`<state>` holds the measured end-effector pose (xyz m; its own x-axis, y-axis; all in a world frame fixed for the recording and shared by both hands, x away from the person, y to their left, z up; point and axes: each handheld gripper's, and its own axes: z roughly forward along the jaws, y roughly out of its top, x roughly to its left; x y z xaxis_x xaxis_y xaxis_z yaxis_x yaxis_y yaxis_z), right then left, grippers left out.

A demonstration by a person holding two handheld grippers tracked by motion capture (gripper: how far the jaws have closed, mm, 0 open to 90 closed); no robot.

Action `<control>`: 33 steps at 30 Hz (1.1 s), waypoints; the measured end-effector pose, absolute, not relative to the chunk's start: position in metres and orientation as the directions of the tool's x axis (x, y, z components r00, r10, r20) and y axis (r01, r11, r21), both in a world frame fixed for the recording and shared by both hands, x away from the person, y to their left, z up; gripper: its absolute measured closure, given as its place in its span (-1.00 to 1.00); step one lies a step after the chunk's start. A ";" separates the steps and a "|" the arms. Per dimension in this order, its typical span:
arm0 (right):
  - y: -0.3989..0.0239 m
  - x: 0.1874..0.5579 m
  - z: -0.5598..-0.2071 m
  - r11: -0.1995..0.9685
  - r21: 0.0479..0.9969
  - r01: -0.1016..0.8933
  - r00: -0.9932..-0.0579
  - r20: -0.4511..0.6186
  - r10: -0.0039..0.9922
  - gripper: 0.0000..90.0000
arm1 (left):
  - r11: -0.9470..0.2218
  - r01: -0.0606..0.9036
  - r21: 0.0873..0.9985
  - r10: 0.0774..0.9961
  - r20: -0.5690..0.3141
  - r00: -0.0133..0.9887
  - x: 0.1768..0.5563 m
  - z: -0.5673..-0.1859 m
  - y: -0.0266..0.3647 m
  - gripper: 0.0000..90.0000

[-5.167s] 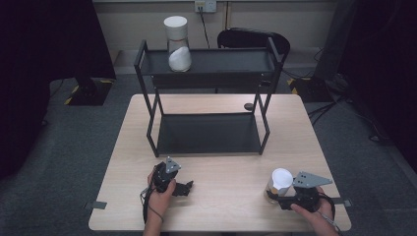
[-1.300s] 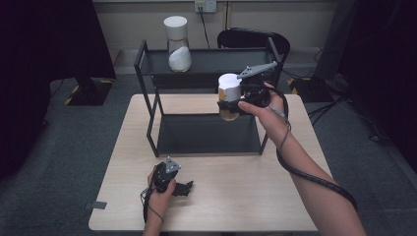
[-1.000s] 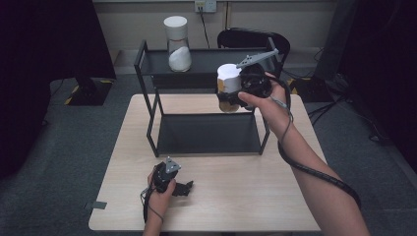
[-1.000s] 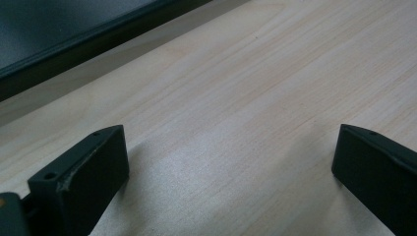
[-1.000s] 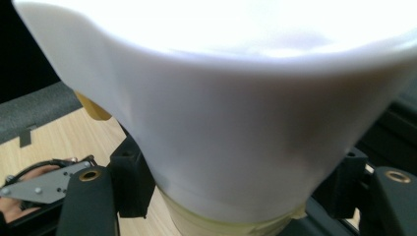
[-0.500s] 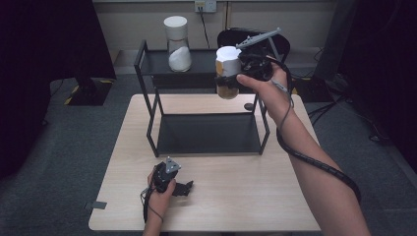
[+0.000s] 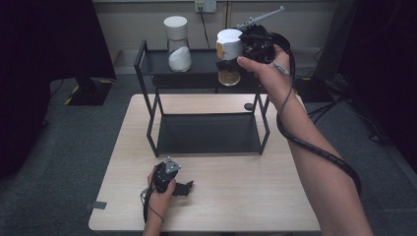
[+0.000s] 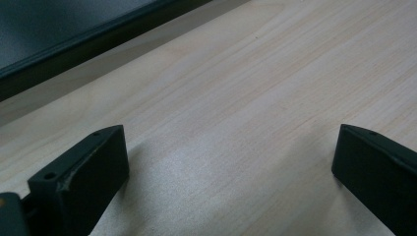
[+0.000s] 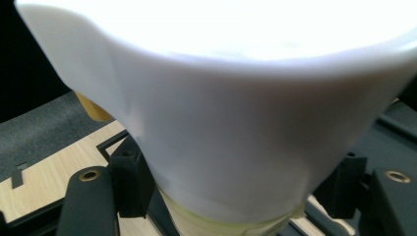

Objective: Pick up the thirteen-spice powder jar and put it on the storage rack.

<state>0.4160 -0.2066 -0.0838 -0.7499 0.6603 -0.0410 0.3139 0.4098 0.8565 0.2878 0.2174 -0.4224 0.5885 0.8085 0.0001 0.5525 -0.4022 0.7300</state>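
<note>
My right gripper is shut on a jar with a white lid and brownish contents, held in the air just over the right part of the black rack's top shelf. In the right gripper view the white lid looms large between the two jaws of my right gripper. A second jar, white-lidded with white contents, stands at the left of the top shelf. My left gripper rests on the table near its front edge, open with nothing between its jaws, as the left gripper view shows.
The two-tier black rack stands at the middle back of the wooden table, its lower shelf bare. A small dark round object lies on the table behind the rack's right side. A cable trails along the right forearm.
My right gripper has risen with the jar, from beside the rack's upper right post to just above the top shelf. The left gripper has not moved.
</note>
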 end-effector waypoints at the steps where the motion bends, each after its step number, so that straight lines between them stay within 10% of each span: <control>1: -0.206 0.417 -0.082 0.410 0.857 0.313 -0.748 -0.043 0.663 -0.33 | -0.402 0.553 0.730 0.809 0.000 0.588 0.288 -0.422 0.217 -1.00; 33: -0.167 0.468 -0.080 0.391 0.858 0.332 -0.706 -0.049 0.707 -0.33 | -0.402 0.552 0.730 0.808 0.000 0.589 0.288 -0.423 0.217 -1.00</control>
